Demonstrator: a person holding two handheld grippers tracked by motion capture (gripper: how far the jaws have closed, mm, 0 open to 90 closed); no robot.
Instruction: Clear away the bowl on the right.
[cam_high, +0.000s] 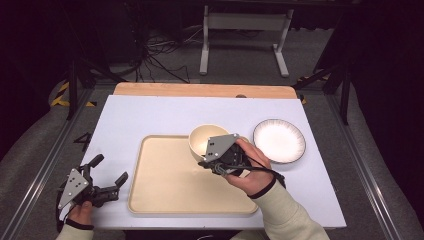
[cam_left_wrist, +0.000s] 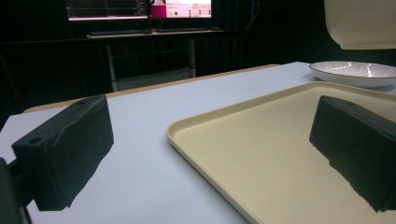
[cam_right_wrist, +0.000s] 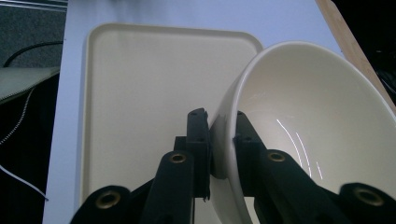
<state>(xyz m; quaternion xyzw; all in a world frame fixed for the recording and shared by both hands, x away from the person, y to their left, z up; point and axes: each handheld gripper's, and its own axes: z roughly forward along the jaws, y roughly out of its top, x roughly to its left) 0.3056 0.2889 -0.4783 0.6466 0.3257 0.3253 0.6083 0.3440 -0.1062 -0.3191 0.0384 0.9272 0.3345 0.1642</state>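
Pinching the wall of the cream bowl (cam_right_wrist: 299, 121), the right gripper (cam_right_wrist: 219, 140) has one jaw inside the rim and one outside; the bowl is held tilted above the far right corner of the tray (cam_high: 165, 200), not yet set down. The plate (cam_high: 279, 141) remains on the table. The left gripper (cam_high: 102, 177) is spread, empty, beside the tray

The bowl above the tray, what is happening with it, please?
A person's right hand-held gripper is shut on the rim of the cream bowl, holding it tilted above the far right corner of the tray. The left hand-held gripper rests open beside the tray's left edge. A plate lies to the right.
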